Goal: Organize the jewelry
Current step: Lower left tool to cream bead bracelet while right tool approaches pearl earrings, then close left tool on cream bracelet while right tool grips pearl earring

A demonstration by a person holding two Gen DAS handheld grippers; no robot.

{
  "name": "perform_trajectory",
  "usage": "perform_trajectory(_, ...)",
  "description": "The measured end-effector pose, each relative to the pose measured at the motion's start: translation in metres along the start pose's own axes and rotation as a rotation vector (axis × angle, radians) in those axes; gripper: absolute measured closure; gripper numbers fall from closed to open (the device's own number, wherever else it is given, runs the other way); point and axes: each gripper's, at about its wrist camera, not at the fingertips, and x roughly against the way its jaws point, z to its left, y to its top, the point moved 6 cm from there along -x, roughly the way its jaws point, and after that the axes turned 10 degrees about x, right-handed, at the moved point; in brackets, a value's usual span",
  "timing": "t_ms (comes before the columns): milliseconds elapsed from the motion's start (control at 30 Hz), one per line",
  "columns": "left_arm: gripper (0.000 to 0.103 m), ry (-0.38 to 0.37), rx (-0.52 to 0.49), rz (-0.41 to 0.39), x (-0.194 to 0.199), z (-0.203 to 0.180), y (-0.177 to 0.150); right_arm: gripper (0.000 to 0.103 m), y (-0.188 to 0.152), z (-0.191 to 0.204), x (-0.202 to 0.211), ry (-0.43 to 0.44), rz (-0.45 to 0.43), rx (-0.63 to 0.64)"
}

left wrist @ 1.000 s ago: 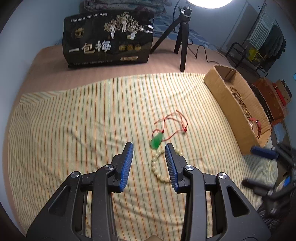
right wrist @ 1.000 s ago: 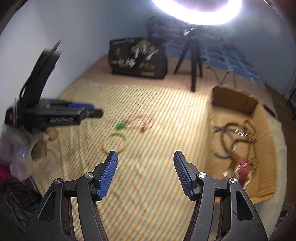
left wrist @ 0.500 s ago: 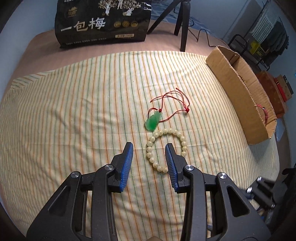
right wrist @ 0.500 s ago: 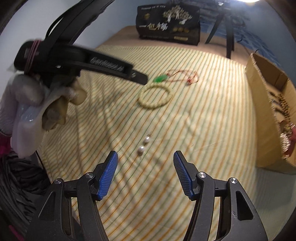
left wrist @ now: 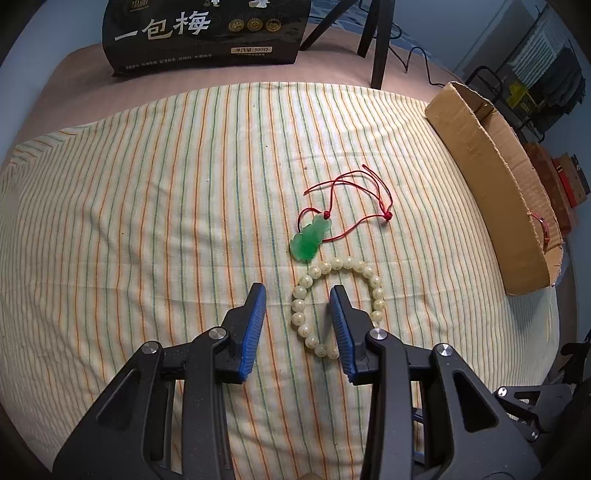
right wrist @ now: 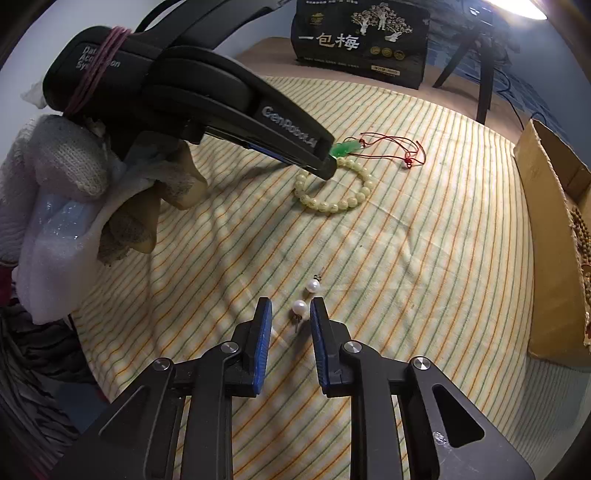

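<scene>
A cream bead bracelet lies on the striped cloth, its left arc between the fingers of my open left gripper. A green jade pendant on a red cord lies just beyond it. In the right wrist view the bracelet and pendant show with the left gripper over them. Two pearl earrings lie near my right gripper: one sits between its half-closed fingers, the other just beyond.
A cardboard box stands at the cloth's right edge; beaded jewelry lies inside it. A black printed bag and a tripod stand at the back. The striped cloth covers the surface.
My left gripper has moved forward and down over the bracelet. My right gripper has swung down to the earrings and its fingers have narrowed around one pearl.
</scene>
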Motion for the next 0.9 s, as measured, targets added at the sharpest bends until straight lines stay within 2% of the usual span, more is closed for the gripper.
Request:
perform_trajectory(267, 0.067, 0.02, -0.022, 0.003, -0.008, -0.005, 0.002, 0.084, 0.002, 0.002, -0.009, -0.017, 0.026, 0.028)
perform_trajectory(367, 0.078, 0.049, -0.037, -0.01, -0.01, -0.008, 0.001, 0.085, 0.001, 0.004, -0.01, -0.019, 0.028, 0.028)
perform_trajectory(433, 0.087, 0.058, -0.035, -0.015, -0.01, -0.007, 0.002, 0.092, -0.001, 0.004, -0.009, -0.029, 0.032, 0.029)
perform_trajectory(533, 0.096, 0.056, -0.028, -0.018, -0.009, -0.003, 0.001, 0.096, -0.002, 0.001, -0.008, -0.028, 0.029, 0.02)
perform_trajectory(900, 0.097, 0.013, -0.012, -0.068, 0.016, -0.004, 0.006, 0.096, -0.001, -0.002, 0.007, -0.03, -0.014, 0.009)
